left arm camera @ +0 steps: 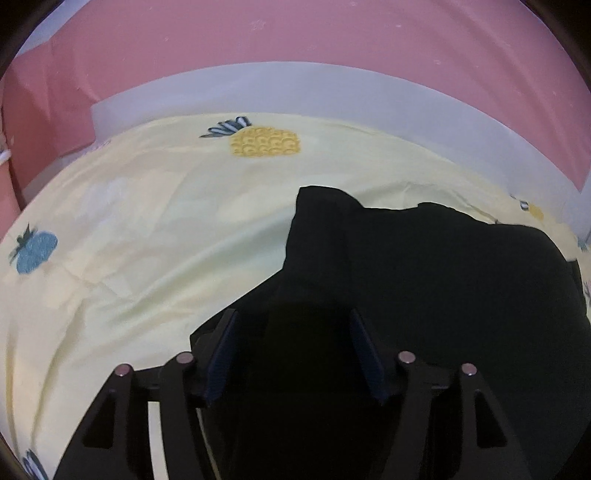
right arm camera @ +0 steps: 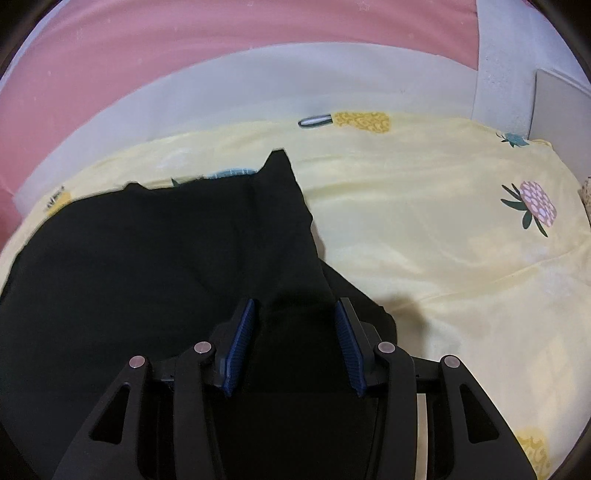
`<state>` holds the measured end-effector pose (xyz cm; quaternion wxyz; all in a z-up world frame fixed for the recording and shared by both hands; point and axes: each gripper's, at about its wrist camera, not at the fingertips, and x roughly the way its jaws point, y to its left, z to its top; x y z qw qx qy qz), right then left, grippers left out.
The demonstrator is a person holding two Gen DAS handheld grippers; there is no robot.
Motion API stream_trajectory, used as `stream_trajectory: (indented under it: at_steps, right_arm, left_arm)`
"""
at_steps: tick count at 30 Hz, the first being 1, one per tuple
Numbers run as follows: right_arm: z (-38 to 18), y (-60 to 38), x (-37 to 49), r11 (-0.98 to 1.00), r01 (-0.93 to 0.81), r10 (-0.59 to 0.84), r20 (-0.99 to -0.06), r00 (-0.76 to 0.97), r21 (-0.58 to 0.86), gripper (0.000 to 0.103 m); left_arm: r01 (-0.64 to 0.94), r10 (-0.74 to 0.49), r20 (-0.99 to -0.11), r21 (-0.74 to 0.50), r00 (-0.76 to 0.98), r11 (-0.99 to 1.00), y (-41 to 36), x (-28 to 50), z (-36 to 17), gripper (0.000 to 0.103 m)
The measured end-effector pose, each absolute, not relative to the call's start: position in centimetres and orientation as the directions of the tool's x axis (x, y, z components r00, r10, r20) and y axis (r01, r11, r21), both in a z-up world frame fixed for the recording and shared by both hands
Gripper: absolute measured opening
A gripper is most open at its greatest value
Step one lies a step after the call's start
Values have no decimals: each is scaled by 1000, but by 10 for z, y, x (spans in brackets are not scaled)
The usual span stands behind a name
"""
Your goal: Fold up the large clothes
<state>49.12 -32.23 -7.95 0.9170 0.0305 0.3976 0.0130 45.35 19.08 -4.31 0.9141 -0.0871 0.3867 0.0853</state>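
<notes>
A large black garment (left arm camera: pixel 443 277) lies on a pale yellow bed sheet (left arm camera: pixel 147 221) printed with pineapples. In the left wrist view it fills the lower right, with a flap standing up at its far left corner. My left gripper (left arm camera: pixel 292 317) has a strip of the garment between its blue pads (left arm camera: pixel 221 354). The pads stand wide and the left one shows a gap to the cloth. In the right wrist view the garment (right arm camera: pixel 147 240) covers the left half. My right gripper (right arm camera: pixel 296 302) is shut on a raised fold at its right edge.
The yellow sheet (right arm camera: pixel 443 240) stretches bare to the right of the garment and, in the left wrist view, to its left. A white mattress edge (left arm camera: pixel 295 88) borders the far side, with a pink wall (left arm camera: pixel 258 33) behind. A grey panel (right arm camera: pixel 561 107) stands at the far right.
</notes>
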Motion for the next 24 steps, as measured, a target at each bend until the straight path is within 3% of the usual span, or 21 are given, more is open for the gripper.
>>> stream_trajectory:
  at_steps: [5, 10, 14, 17, 24]
  right_arm:
    - [-61, -330, 484, 998, 19, 29, -748, 663, 56, 45]
    - [-28, -330, 426, 993, -44, 108, -683, 722, 111, 45]
    - [-52, -334, 396, 993, -37, 105, -712, 694, 110, 45]
    - [-72, -341, 392, 994, -17, 86, -715, 693, 104, 45]
    - [-64, -339, 397, 998, 6, 41, -742, 669, 62, 46]
  left_arm:
    - [-239, 138, -728, -36, 671, 970, 185, 441, -22, 61]
    - [-189, 128, -669, -18, 732, 982, 177, 383, 4, 60]
    - [-201, 126, -710, -22, 693, 979, 178, 353, -20, 54]
    - [-220, 100, -730, -70, 676, 973, 185, 351, -45, 56]
    - [-245, 149, -738, -23, 658, 969, 176, 350, -35, 53]
